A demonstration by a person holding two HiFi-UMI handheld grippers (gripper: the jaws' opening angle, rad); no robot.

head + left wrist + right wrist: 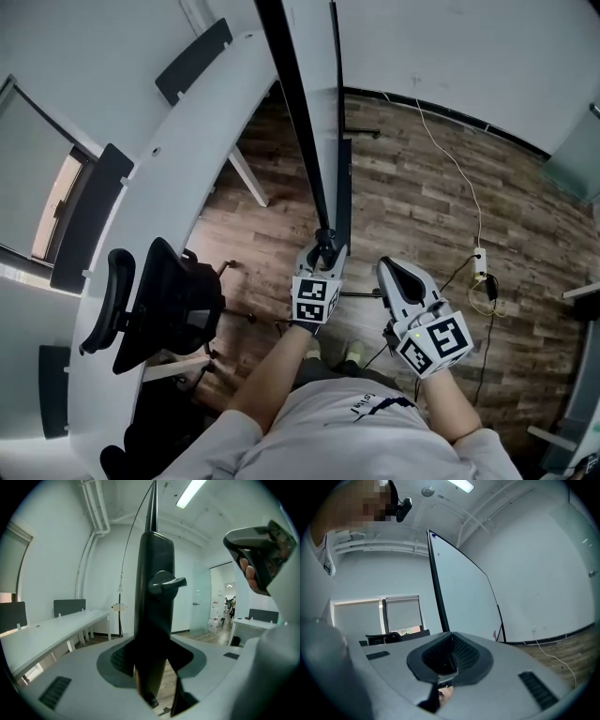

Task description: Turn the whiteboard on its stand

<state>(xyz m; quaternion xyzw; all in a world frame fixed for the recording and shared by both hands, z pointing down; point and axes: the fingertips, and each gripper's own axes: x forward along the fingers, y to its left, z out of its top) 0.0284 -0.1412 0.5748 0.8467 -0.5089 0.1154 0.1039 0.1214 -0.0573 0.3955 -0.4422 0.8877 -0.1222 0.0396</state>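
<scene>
From above in the head view, the whiteboard [317,103] stands almost edge-on, its black frame edge [298,112] running down toward me. My left gripper [324,246] is shut on the lower end of that frame. In the left gripper view the black upright [154,597] with a locking knob [162,582] fills the gap between the jaws of the left gripper [152,667]. My right gripper [390,268] hovers just right of it, shut and holding nothing. In the right gripper view the right gripper [445,660] points at the board's white face [464,597].
A long curved white desk [169,159] with dark dividers [192,58] runs along the left, a black office chair [159,300] beside it. A white cable and power strip [479,262] lie on the wooden floor at the right. The stand's foot [361,132] reaches rightward.
</scene>
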